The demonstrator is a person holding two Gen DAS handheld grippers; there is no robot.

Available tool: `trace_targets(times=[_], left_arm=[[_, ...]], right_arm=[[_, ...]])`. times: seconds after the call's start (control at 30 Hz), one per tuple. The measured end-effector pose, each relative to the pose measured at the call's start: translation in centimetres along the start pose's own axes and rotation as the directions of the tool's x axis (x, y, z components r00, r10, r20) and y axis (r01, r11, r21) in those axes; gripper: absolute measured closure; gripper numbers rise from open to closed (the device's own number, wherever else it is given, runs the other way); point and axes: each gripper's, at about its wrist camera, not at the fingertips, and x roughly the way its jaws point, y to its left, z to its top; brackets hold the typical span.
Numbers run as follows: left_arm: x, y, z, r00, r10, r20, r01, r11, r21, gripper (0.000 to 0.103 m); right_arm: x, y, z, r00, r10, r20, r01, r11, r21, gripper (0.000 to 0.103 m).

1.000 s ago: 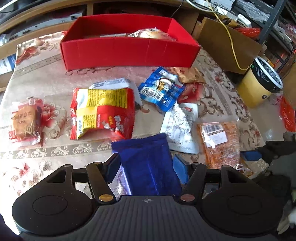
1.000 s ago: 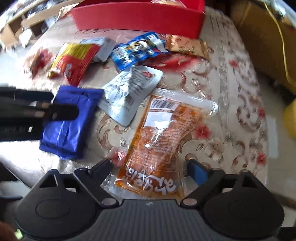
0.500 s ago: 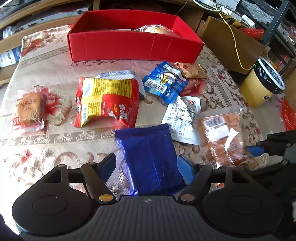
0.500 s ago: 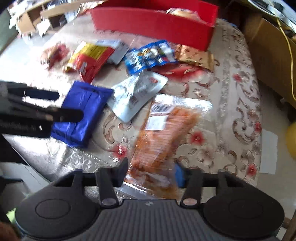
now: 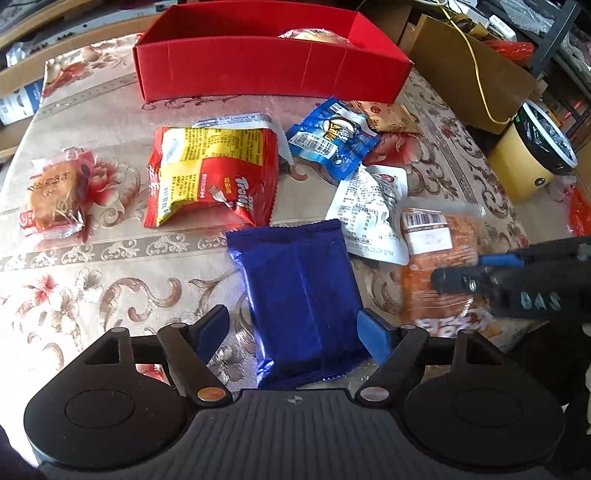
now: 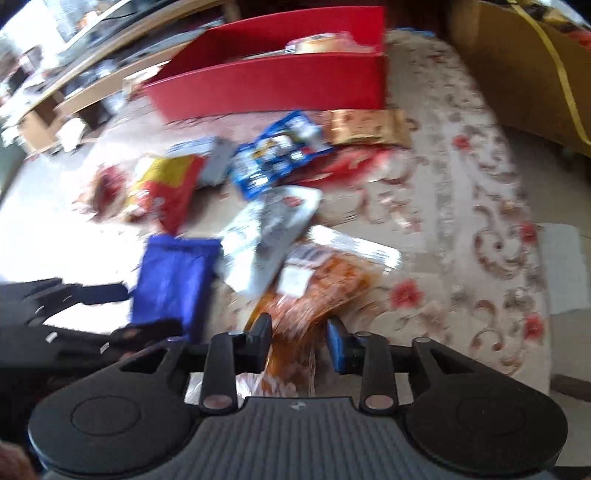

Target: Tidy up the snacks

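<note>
A dark blue foil packet (image 5: 301,295) lies on the tablecloth between the fingers of my left gripper (image 5: 295,332), which is open around it; the right pad is near its edge. My right gripper (image 6: 300,341) is shut on the near end of an orange snack bag (image 6: 321,288), also seen in the left wrist view (image 5: 436,266). The red box (image 5: 266,70) stands at the far side with one wrapped snack (image 5: 314,35) inside. The blue packet also shows in the right wrist view (image 6: 173,280).
Loose on the cloth are a red and yellow Trolli bag (image 5: 210,177), a wrapped cake (image 5: 51,195), a blue packet (image 5: 332,138), a gold packet (image 5: 388,116) and a white packet (image 5: 369,214). A yellow bin (image 5: 532,151) and a cardboard box (image 5: 469,70) stand beyond the table's right edge.
My right gripper has closed on the orange bag and lifted its near end. My left gripper has drawn back a little, its fingers still open around the blue packet.
</note>
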Motion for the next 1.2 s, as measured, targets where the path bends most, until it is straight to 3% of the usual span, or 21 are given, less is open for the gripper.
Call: trace_targets(times=[0.07,0.1,0.17,0.27,0.37,0.43,0.63,0.7,0.73,0.77,0.9,0.93,1.2], left_arm=[[0.1,0.1,0.1,1.0,0.003,-0.002,-0.003,1.0,-0.005,0.018],[0.1,0.2,0.1,1.0,0.001,-0.003,-0.001,1.0,-0.009,0.018],[0.2,0.1,0.0,1.0,0.005,-0.002,-0.005,1.0,-0.002,0.017],[0.2,-0.3,-0.2,1.0,0.024,-0.009,-0.023,0.999,0.03,0.017],[-0.4,0.2,-0.9,1.0,0.005,-0.024,-0.004,0.999,0.038,0.015],[-0.9,0.6,-1.5,1.0,-0.012,-0.022,0.013,1.0,0.027,0.015],[-1.7,1.8,-0.9,1.0,-0.028,0.009,0.028,0.999,-0.037,0.015],[-2.1,1.7,-0.8,0.999,-0.032,0.027,0.033,0.999,-0.039,0.015],[-2.2,1.7,-0.8,0.999,-0.034,0.03,0.035,0.999,-0.039,0.015],[-2.2,1.8,-0.8,0.999,-0.036,0.03,0.037,0.998,-0.04,0.015],[-1.9,1.7,-0.9,0.999,-0.03,0.021,0.031,0.999,-0.035,0.015],[-1.8,1.6,-0.8,0.999,-0.026,0.018,0.027,0.999,-0.03,0.015],[-0.2,0.2,-0.4,1.0,0.011,-0.012,-0.012,0.999,-0.036,0.013]], right_arm=[[0.7,0.1,0.4,1.0,-0.026,-0.005,0.026,1.0,0.014,0.048],[1.2,0.5,0.4,0.999,-0.042,-0.013,0.042,0.999,-0.004,0.046],[1.7,1.8,0.2,0.998,-0.068,-0.012,0.067,0.996,-0.063,0.03],[2.4,3.0,0.2,0.993,-0.12,-0.021,0.118,0.988,-0.105,0.018],[2.3,2.3,-0.3,0.993,-0.095,-0.073,0.087,0.991,-0.097,0.003],[2.2,1.5,-0.9,0.995,-0.07,-0.074,0.063,0.995,-0.083,0.0],[2.6,3.3,-1.3,0.986,-0.129,-0.101,0.105,0.971,-0.216,0.0],[2.1,3.2,-1.4,0.982,-0.123,-0.142,0.08,0.957,-0.278,0.011],[1.6,3.0,-1.5,0.981,-0.126,-0.148,0.077,0.951,-0.298,0.027],[1.0,2.6,-1.5,0.981,-0.121,-0.152,0.071,0.951,-0.301,0.035],[-0.5,1.8,-2.2,0.98,-0.16,-0.121,0.113,0.938,-0.327,0.042],[-0.9,1.8,-2.3,0.982,-0.158,-0.106,0.116,0.938,-0.328,0.054],[-1.3,1.4,-2.1,0.994,-0.083,-0.07,0.056,0.947,-0.317,0.059]])
